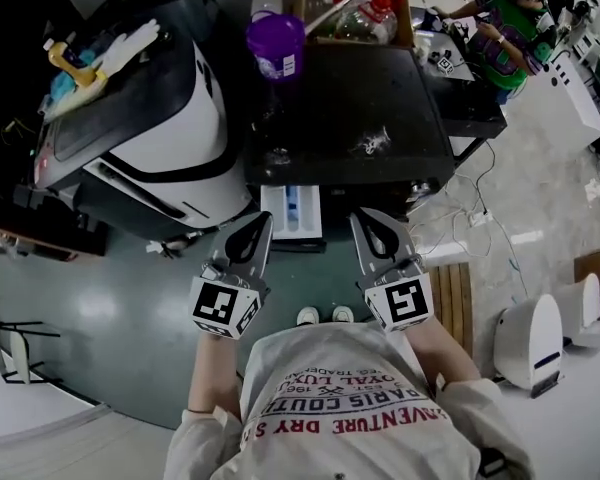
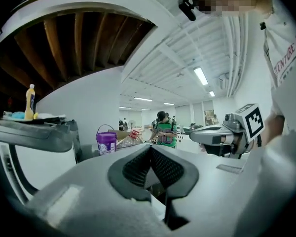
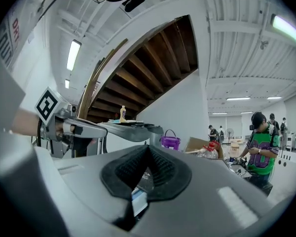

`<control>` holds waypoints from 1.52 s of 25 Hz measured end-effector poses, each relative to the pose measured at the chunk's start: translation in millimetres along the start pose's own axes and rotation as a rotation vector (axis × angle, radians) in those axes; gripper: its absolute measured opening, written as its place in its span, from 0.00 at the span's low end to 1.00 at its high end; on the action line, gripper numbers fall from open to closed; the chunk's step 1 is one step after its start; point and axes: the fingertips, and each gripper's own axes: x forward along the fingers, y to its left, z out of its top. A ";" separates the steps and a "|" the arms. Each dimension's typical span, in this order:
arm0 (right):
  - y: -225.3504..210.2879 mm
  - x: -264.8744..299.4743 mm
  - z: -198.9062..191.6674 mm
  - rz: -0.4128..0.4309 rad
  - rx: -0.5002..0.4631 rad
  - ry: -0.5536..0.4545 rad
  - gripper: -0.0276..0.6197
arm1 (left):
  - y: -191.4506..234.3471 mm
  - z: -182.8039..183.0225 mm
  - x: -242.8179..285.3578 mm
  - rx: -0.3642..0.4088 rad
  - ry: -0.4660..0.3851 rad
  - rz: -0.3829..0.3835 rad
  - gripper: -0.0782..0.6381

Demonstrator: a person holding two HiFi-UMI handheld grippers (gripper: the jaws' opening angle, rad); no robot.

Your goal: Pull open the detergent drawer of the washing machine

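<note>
The washing machine shows from above as a black top (image 1: 350,118). Its white detergent drawer (image 1: 291,211), with a blue insert, stands pulled out of the front. My left gripper (image 1: 264,220) hangs just left of the drawer, shut and holding nothing. My right gripper (image 1: 360,215) hangs just right of it, also shut and holding nothing. Both point level towards the machine and touch nothing. In the left gripper view the pads meet at the tips (image 2: 151,149) and the right gripper (image 2: 227,135) shows beside them. In the right gripper view the jaws (image 3: 148,149) are closed.
A purple bucket (image 1: 275,43) and a cardboard box (image 1: 355,3) stand at the back of the machine top. A white and black machine (image 1: 170,118) with a yellow bottle (image 1: 65,60) stands at the left. Cables (image 1: 480,218) and white units (image 1: 528,343) lie at the right.
</note>
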 end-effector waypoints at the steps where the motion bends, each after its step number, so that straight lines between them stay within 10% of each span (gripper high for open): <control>1: -1.2 0.6 2.8 -0.001 -0.001 0.001 0.04 | 1.6 5.4 0.3 0.009 -0.009 -0.005 0.11; 38: -22.1 6.2 10.6 -0.013 -0.034 0.037 0.04 | 8.4 47.5 13.7 -0.040 -0.110 -0.065 0.11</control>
